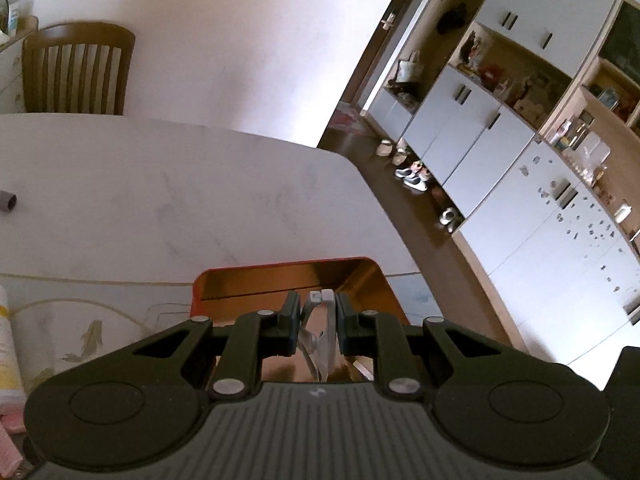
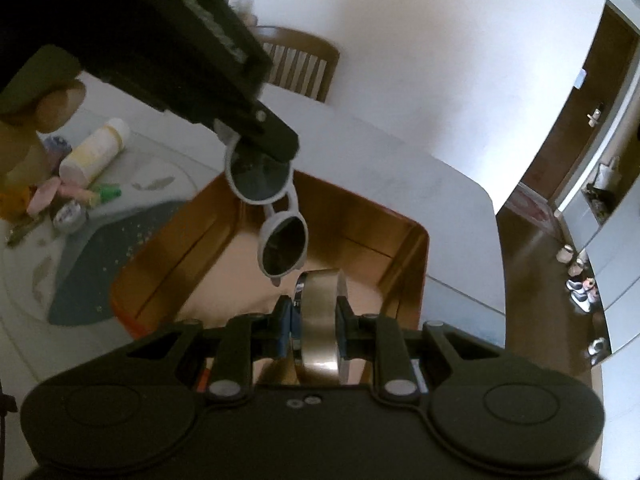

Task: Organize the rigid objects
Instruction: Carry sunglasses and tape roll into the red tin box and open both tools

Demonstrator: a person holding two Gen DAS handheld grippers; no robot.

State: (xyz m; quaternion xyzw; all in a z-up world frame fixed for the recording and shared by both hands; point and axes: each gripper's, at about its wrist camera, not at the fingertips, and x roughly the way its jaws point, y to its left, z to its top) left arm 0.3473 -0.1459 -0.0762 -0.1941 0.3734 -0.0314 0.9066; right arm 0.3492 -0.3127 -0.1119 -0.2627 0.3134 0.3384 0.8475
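Above the orange box (image 2: 416, 248), left tongs (image 1: 318, 322) clamp white sunglasses (image 2: 280, 236); right tongs (image 2: 314, 320) clamp a tape roll (image 2: 320, 320), inside its rim.

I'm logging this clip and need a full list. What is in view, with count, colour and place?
sunglasses: one, white frame, dark lenses, hanging over the box
roll of tape: one, grey-brown, above the box
box: one, orange, open, on the table
table: one, white
bottle: one, white, lying on the table
chair: one, brown, behind the table
shoes: several, pale, on the floor by the cupboards
left gripper: shut on the sunglasses
right gripper: shut on the roll of tape
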